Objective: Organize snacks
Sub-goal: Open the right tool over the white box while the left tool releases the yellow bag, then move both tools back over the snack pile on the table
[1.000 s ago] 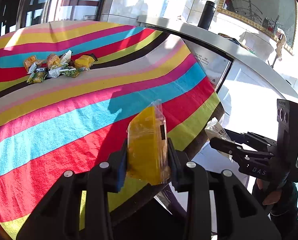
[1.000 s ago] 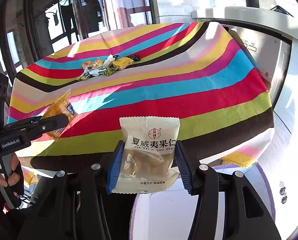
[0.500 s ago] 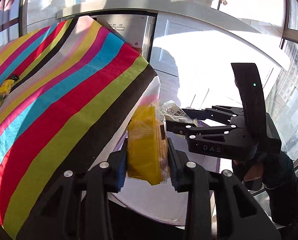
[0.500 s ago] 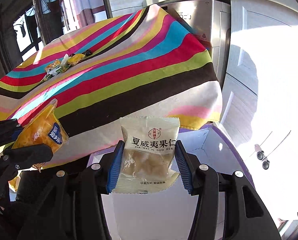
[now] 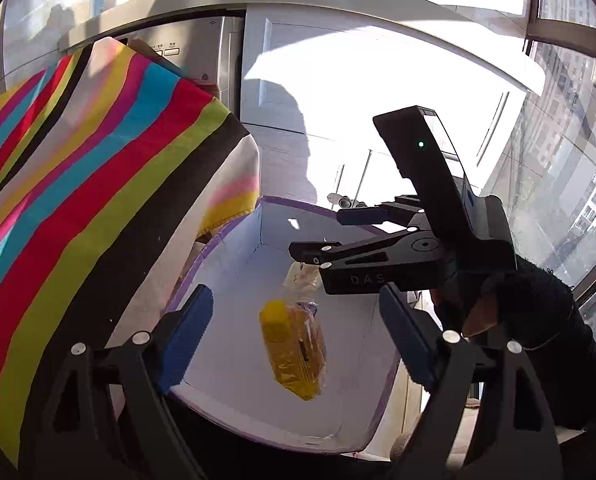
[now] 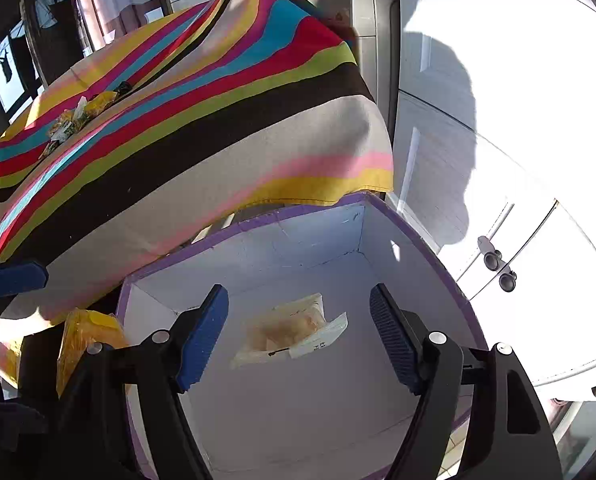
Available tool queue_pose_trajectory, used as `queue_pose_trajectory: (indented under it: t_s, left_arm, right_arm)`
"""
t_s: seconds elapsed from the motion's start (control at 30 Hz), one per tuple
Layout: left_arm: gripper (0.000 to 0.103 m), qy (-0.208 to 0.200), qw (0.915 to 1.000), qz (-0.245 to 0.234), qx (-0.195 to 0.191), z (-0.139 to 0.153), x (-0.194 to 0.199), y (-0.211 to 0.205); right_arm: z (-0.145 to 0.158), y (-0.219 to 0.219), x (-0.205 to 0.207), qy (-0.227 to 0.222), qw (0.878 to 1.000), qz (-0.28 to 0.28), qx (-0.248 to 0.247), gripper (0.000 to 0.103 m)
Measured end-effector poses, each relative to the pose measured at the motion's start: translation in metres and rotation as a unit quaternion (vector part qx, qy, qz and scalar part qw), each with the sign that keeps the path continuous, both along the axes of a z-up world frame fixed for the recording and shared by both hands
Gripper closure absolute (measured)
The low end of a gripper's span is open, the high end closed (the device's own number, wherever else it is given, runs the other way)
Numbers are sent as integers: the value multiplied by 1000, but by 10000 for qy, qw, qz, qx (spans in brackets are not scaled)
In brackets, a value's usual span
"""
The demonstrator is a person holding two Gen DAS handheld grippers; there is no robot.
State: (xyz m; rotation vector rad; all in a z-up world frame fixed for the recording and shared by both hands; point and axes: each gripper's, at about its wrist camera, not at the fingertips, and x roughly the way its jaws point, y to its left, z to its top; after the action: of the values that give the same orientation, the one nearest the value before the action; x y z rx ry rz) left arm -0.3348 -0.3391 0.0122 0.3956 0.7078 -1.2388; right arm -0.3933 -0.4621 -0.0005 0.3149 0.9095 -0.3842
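Observation:
My left gripper [image 5: 294,340] hangs over a white box with a purple rim [image 5: 218,240]. Its jaws are opening, and the yellow snack packet [image 5: 294,352] sits loose below them, touching neither pad. In the right wrist view that yellow packet [image 6: 86,336] shows beside the box's left wall [image 6: 138,308]. My right gripper [image 6: 298,340] is also over the box, its jaws opening. The pale nut packet [image 6: 290,332] lies free beneath them inside the box. From the left wrist view the right gripper [image 5: 325,232] reaches in from the right, with the pale packet [image 5: 301,280] under it.
A table under a striped cloth [image 5: 78,160] stands just left of the box. Several more snack packets [image 6: 78,120] lie in a pile far back on the cloth. White cabinet doors [image 6: 477,160] are behind the box. A hand in a black sleeve [image 5: 537,312] holds the right gripper.
Both grippers swung from over the striped table to above the box. Each was shut on its packet and has opened, and both packets have dropped free.

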Motion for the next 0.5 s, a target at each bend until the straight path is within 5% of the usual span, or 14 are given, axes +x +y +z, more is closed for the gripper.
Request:
queue_pose_trajectory:
  t_s: [0.3,0.5]
  left_arm:
    - [2,-734,9955,592,7,17,18,26]
    - [2,-1083,9800,1668,-111,40,68,79]
  right_arm:
    - [7,2,3,-287,9996,-51,59,21]
    - [6,15,15,-215,9987,211,416,19]
